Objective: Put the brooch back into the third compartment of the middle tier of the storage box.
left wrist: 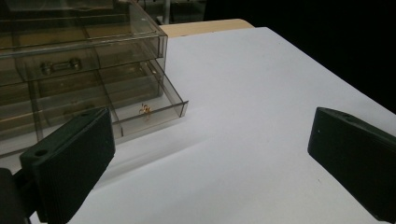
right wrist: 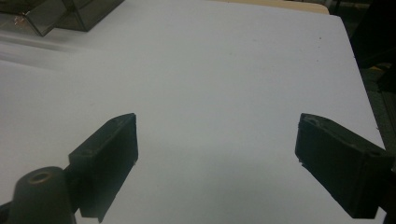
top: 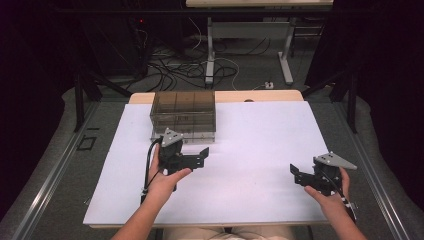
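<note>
A smoky see-through drawer box (top: 183,111) stands at the back left of the white table (top: 260,135). In the left gripper view the drawer box (left wrist: 70,70) has its lowest drawer (left wrist: 154,114) pulled out, with a small gold item (left wrist: 145,110) lying in its right compartment. My left gripper (top: 204,157) hovers just in front of the box, pointing right, jaws wide apart and holding nothing (left wrist: 210,135). My right gripper (top: 296,176) is at the front right of the table, pointing left, also open with nothing between its jaws (right wrist: 217,128). A corner of the drawer box (right wrist: 70,11) shows at top left there.
A wooden table edge (top: 260,95) runs behind the white surface. Beyond it are desk legs (top: 210,55) and tangled cables (top: 175,67) on the floor. Dark metal frame rails (top: 80,100) flank the table on both sides.
</note>
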### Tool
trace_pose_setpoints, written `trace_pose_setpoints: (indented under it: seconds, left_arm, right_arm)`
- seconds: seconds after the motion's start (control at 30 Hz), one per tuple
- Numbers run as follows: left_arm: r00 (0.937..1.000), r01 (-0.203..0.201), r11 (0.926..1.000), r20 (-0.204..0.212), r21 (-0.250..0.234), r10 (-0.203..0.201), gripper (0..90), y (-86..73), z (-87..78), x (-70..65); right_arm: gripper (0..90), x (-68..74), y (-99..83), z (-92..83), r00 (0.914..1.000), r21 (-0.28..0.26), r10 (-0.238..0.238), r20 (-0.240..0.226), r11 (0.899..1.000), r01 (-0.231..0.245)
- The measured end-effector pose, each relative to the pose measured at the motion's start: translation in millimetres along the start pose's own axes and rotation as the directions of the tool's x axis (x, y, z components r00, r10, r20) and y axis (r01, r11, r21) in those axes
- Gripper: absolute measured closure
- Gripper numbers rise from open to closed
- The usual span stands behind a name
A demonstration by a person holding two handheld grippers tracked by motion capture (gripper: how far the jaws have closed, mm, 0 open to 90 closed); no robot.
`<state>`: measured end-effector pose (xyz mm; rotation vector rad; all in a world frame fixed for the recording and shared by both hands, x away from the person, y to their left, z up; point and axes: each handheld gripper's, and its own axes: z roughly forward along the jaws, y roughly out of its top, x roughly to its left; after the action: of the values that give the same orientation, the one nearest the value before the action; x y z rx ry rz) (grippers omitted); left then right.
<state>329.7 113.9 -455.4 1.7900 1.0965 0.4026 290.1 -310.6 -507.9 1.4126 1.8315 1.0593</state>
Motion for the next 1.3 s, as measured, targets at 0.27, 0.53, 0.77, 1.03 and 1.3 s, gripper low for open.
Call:
trace_pose_setpoints:
  seconds: [0.27,0.53,0.77,1.03,1.3]
  left_arm:
    - [0.9990,0.019,0.9998,-0.041,0.000,-0.019,0.7,-17.6,-23.5,16.5]
    - [0.9950,0.058,0.9982,-0.080,-0.012,-0.059,0.7,-33.0,-41.9,35.5]
    - [0.9916,0.072,0.9971,-0.106,-0.026,-0.074,0.7,-43.4,-47.6,47.0]
    - [0.9849,0.097,0.9948,-0.141,-0.030,-0.101,0.7,-51.4,-49.8,58.6]
    - [0.9795,0.114,0.9931,-0.164,-0.029,-0.117,0.7,-54.9,-50.8,68.1]
  right_arm:
    - [12.8,0.6,-0.4,0.2,1.0000,0.001,-0.004,0.000,1.000,0.004]
    - [12.8,1.3,-0.8,0.3,1.0000,0.005,-0.002,0.000,1.000,0.002]
    - [12.8,2.2,-1.0,0.5,1.0000,0.009,0.000,-0.003,1.000,0.000]
    - [12.8,2.1,-0.9,0.4,1.0000,0.008,0.001,-0.005,1.000,-0.001]
    - [12.7,2.4,-1.0,0.0,1.0000,0.010,-0.003,-0.007,1.000,0.003]
